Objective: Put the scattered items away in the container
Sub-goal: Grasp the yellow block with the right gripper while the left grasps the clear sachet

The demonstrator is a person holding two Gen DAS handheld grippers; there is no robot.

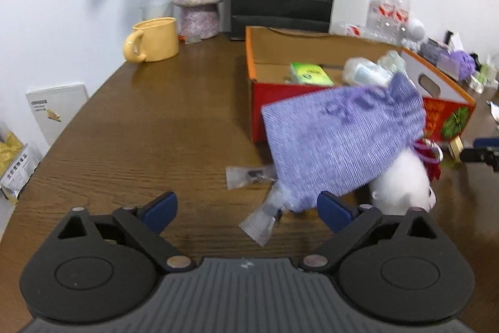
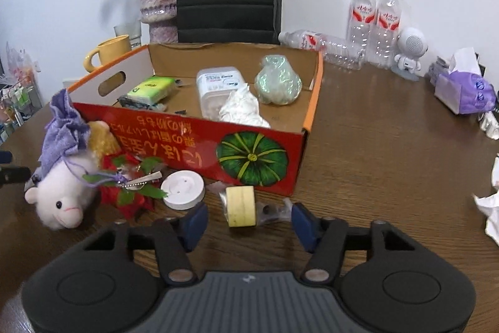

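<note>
Left gripper [image 1: 246, 208]: fingers spread wide and holding nothing, low over the wooden table [image 1: 140, 130], at the bottom centre of the left wrist view.
Purple pouch [image 1: 343, 139]: blurred, right of centre in the left view, tilted against the box front and over the white plush [image 1: 402, 186]; whether it touched the left gripper's right finger could not be told.
Clear packets [image 1: 265, 214]: two small ones lay on the table, just ahead of the open fingers.
Right gripper [image 2: 248, 220]: jaws apart and empty, level with the table at lower centre of the right wrist view.
Tape roll [image 2: 240, 206]: pale yellow, on its side between the right fingertips' line and the box, touching neither finger.
White disc [image 2: 183, 189]: flat on the table, left of the tape roll, beside the red flower clip [image 2: 131, 183].
Cardboard box [image 2: 187, 145]: red-fronted, centre of the right view, containing a green tissue pack [image 2: 151, 89], a white tub [image 2: 218, 89], crumpled paper [image 2: 243, 108] and a green wrapped bundle [image 2: 278, 80].
Yellow mug [image 1: 154, 39]: upper left, well apart from the box.
</note>
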